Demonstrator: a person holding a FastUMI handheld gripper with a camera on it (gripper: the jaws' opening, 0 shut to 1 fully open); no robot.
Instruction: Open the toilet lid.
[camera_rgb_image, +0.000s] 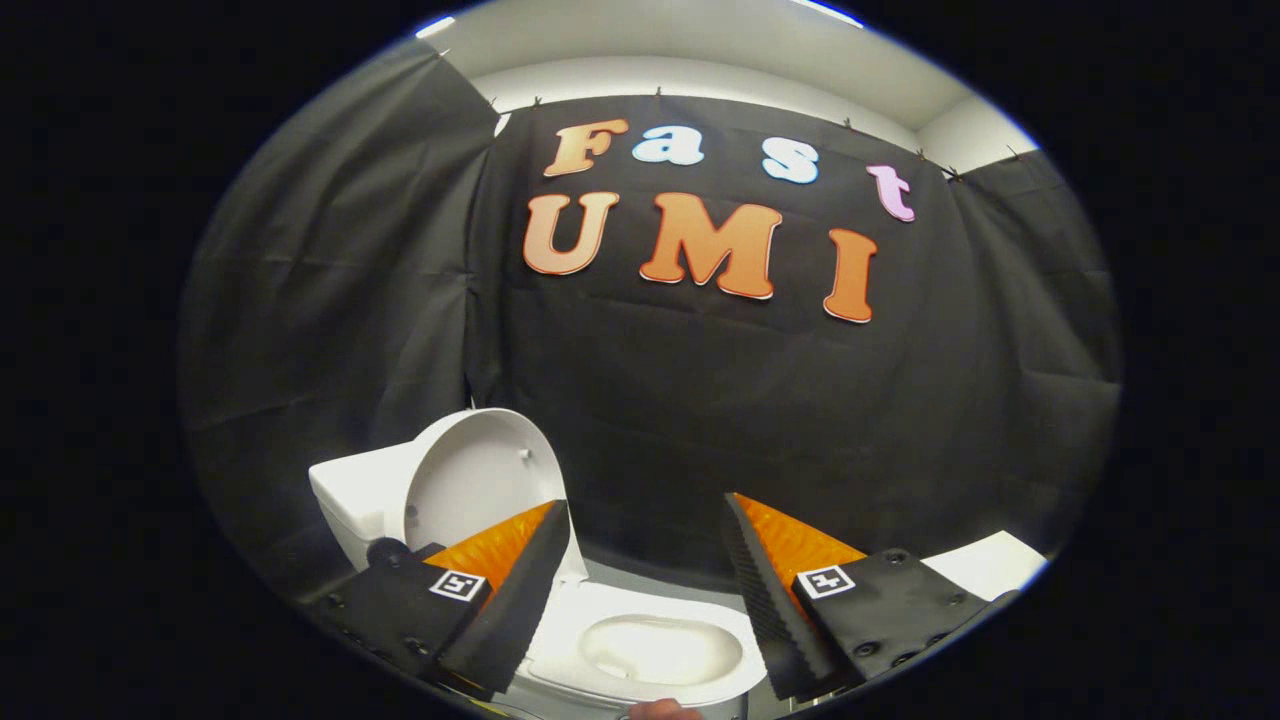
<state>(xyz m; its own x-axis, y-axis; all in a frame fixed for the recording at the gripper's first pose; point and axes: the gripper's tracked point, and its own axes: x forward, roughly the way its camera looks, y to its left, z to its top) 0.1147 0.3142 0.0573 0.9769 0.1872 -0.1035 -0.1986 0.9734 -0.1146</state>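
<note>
Hovering spread wide and gripping nothing, the tongs (645, 540) frame the white ceramic toilet (640, 650) (bowl between the fingers), whose rounded white lid (485, 480) stands raised against the white tank (355, 495).

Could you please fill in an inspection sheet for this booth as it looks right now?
Surface: toilet seat down, bowl exposed.
Job's things: toilet lid raised upright, leaning back toward the tank.
Clutter: white flat object beyond the right finger; identity unclear.
Gripper: gripper open, fingers spread above the bowl, holding nothing.
Cables: nothing seen.
Surroundings: black cloth wall; white ceiling.
</note>
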